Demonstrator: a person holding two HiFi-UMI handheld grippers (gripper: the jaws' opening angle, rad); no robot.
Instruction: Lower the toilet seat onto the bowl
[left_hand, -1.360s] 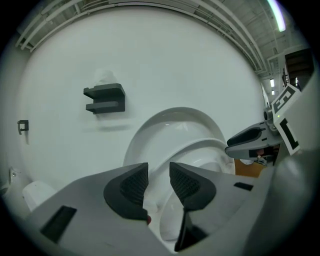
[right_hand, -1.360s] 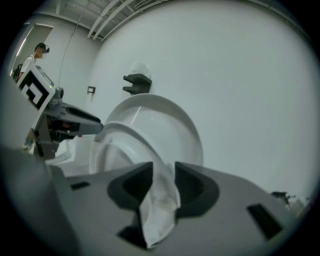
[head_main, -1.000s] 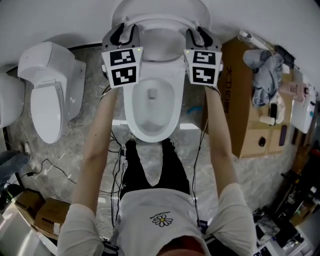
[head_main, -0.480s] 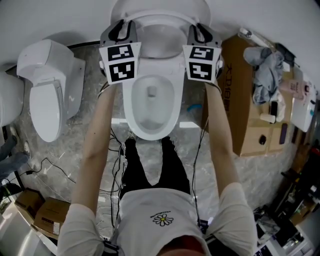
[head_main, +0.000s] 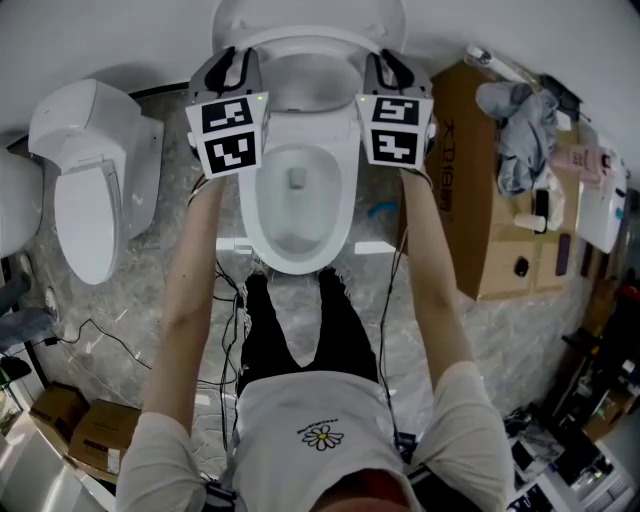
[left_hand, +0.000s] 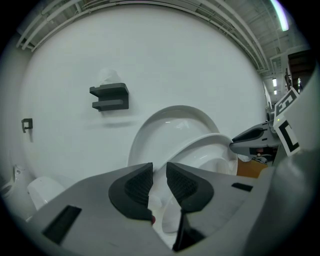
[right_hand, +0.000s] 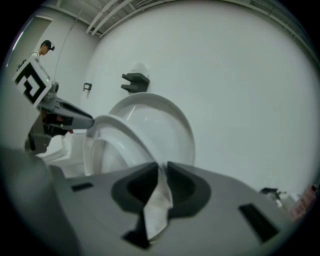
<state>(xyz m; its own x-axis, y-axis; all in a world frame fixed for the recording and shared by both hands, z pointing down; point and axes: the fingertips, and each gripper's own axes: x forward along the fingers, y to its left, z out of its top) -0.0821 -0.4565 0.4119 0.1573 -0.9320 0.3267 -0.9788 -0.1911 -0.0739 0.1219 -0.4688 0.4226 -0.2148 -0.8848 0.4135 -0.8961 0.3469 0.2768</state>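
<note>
The white toilet seat (head_main: 310, 42) stands raised over the bowl (head_main: 295, 215), tilted off the upright lid (head_main: 310, 12) behind it. My left gripper (head_main: 233, 62) is on the seat's left edge and my right gripper (head_main: 386, 66) on its right edge. In the left gripper view the seat (left_hand: 212, 145) runs out from between the jaws of my left gripper (left_hand: 159, 176), which are shut on it. In the right gripper view my right gripper (right_hand: 161, 172) pinches the seat's rim (right_hand: 117, 131), with the lid (right_hand: 165, 125) behind. Both pairs of jaws have closed in the last second.
A second toilet (head_main: 85, 185) stands to the left. At the right a cardboard box (head_main: 490, 200) carries clothes (head_main: 525, 125) and small items. Cables (head_main: 100, 340) and small boxes (head_main: 90, 430) lie on the floor. A dark holder (left_hand: 110, 96) hangs on the wall.
Both grippers have shifted a little up the picture, toward the wall, staying at the seat's two sides. The whole scene has slid slightly left in the head view.
</note>
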